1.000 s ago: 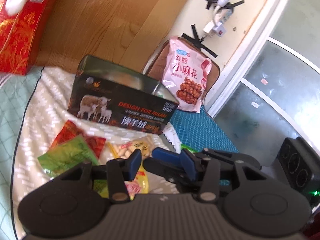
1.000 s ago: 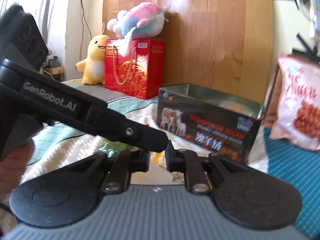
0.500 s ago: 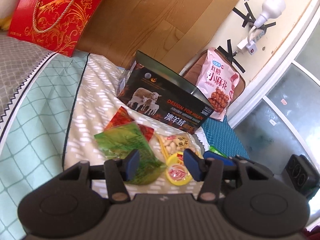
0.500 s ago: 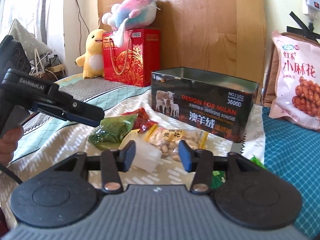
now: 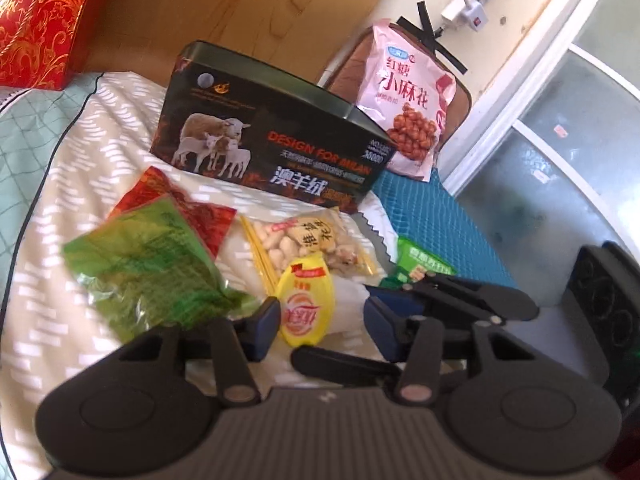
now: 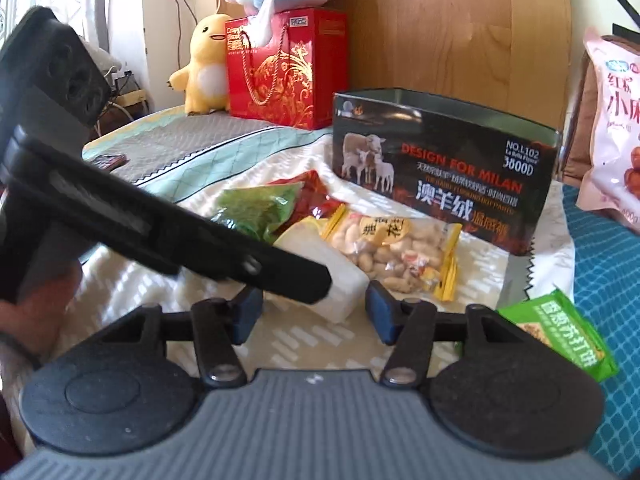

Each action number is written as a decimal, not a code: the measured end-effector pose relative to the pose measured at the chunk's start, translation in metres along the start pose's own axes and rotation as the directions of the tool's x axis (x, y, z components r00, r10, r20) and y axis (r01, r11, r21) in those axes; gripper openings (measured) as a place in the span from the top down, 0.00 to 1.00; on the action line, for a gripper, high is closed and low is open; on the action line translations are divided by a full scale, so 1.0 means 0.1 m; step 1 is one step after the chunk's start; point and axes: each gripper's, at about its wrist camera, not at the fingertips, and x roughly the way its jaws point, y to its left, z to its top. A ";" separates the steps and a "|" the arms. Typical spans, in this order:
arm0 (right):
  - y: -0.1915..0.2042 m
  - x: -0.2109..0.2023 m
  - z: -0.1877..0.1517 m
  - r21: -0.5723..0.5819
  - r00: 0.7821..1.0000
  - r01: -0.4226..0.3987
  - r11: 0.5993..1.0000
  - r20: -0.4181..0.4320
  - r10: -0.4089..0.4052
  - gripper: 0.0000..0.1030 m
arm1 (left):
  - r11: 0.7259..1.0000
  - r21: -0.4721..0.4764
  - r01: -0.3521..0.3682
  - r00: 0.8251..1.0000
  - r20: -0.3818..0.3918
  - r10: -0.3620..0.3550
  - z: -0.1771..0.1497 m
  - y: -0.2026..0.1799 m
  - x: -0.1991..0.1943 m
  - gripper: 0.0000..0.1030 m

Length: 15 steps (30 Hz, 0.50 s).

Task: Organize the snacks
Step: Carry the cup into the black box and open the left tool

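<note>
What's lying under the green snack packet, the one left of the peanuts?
A red packet lies under the green snack packet, its corners sticking out toward the black tin. The green one covers most of it, so anything else beneath is hidden.

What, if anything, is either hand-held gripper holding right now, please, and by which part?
Nothing is held. The left hand-held gripper stands open around the yellow-lidded jelly cup, its pads not pressing it. The right hand-held gripper is open too, with nothing gripped.
</note>
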 end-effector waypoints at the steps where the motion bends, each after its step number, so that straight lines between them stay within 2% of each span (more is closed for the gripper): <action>1: 0.01 -0.02 0.00 -0.001 1.000 0.009 1.000 0.015 -0.009 0.43 | 1.000 -0.019 0.014 1.000 -0.003 -0.014 0.02 0.02 -0.02 0.57; 3: 0.04 -0.08 0.01 -0.007 0.998 0.028 1.000 0.061 -0.028 0.43 | 0.999 -0.025 0.034 0.999 0.011 -0.034 0.06 0.01 -0.08 0.57; 7: 0.07 -0.15 0.10 -0.018 0.987 0.079 0.997 0.142 -0.076 0.43 | 0.999 0.037 0.025 0.998 0.050 -0.026 0.22 -0.13 -0.15 0.56; 15: -0.26 -0.12 0.62 -0.024 0.945 0.194 0.981 0.272 -0.180 0.43 | 0.986 0.167 0.001 0.988 0.150 -0.027 0.89 -0.41 -0.05 0.53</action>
